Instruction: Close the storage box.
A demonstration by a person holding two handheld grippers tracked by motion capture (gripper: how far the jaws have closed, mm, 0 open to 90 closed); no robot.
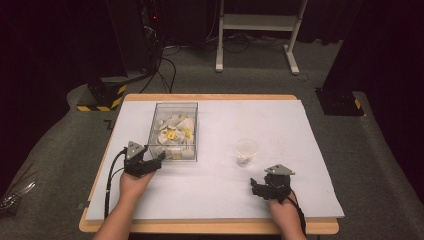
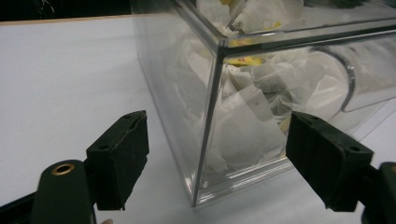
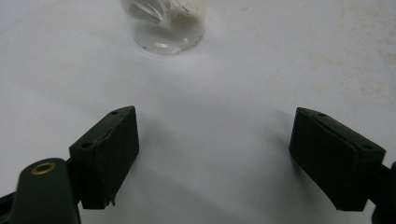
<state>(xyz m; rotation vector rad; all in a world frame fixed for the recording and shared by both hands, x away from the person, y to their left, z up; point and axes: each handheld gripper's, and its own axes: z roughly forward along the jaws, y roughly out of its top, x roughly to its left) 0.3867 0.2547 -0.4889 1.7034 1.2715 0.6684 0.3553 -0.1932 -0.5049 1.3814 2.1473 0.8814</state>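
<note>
A clear plastic box [image 1: 174, 131] full of white packets, some with yellow tags, stands on the left half of the white table sheet [image 1: 290, 120]. My left gripper [image 1: 159, 159] is at the box's near left corner. In the left gripper view the box [image 2: 261, 93] has its corner edge between the jaws, and the left gripper [image 2: 217, 154] is open with neither pad touching the wall. A small clear cup [image 1: 246, 151] with something white in it stands right of centre. My right gripper [image 1: 255, 187] rests near the front edge, short of the cup [image 3: 163, 23]. The right gripper [image 3: 215, 154] is open with nothing between its jaws.
The wooden table edge [image 1: 210, 227] runs along the front. Beyond the table, on the grey carpet, are a white metal frame [image 1: 257, 30], a yellow-and-black striped base [image 1: 102, 97] with cables at back left, and a black base [image 1: 340, 102] at back right.
</note>
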